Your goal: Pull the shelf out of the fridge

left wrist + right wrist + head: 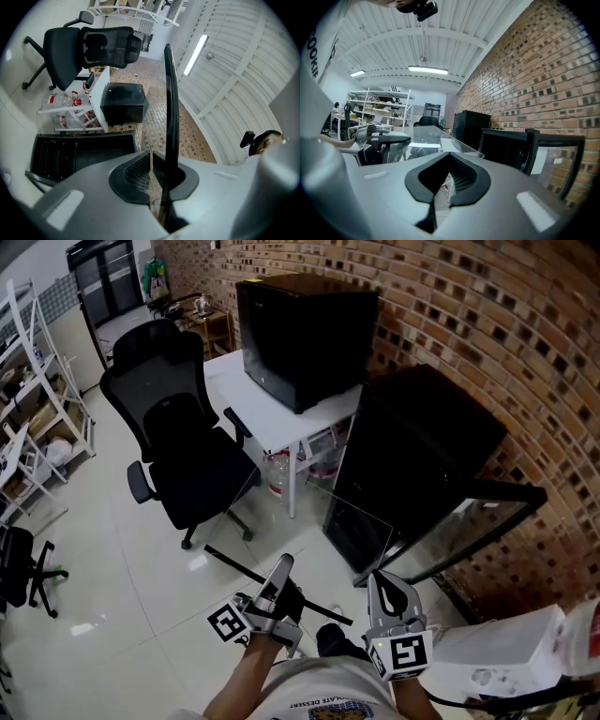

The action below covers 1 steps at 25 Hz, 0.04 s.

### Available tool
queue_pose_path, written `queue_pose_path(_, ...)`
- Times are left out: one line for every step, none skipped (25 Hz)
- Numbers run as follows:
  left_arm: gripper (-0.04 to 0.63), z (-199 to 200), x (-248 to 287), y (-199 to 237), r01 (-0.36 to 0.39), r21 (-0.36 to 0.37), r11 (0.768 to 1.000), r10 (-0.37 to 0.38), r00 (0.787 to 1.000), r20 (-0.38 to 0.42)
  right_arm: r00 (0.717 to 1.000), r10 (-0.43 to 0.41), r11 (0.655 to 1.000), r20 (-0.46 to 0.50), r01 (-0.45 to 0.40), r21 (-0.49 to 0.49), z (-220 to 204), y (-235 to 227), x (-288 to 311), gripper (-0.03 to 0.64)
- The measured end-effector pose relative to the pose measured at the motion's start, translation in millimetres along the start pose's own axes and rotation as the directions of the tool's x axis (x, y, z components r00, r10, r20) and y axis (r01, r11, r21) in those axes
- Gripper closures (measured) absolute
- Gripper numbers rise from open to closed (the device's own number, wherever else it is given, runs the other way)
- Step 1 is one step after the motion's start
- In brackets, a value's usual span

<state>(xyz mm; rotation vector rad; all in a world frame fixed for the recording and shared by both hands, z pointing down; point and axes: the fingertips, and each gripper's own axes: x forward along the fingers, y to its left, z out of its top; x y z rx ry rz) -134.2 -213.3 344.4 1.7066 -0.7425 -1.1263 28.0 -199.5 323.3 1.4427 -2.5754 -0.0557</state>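
L tool, R tool on shelf edges; open floor below.

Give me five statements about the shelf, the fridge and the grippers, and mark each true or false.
1. The fridge door stands open. True.
2. The shelf sits inside the fridge. False: it is outside, held in front of the fridge.
3. The left gripper is shut on the shelf's edge. True.
4. The right gripper is open and empty. False: it is shut on the shelf too.
5. A black office chair stands beside the white table. True.
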Motion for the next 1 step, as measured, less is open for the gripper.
queue_pose_path(0.574, -1.4, 0.0, 0.3, -0.002, -0.001, 1.0, 0.002, 1.0, -0.002, 1.0, 0.0, 1.0, 0.0, 0.0, -0.001, -0.2, 0.0, -1.2, 0.614)
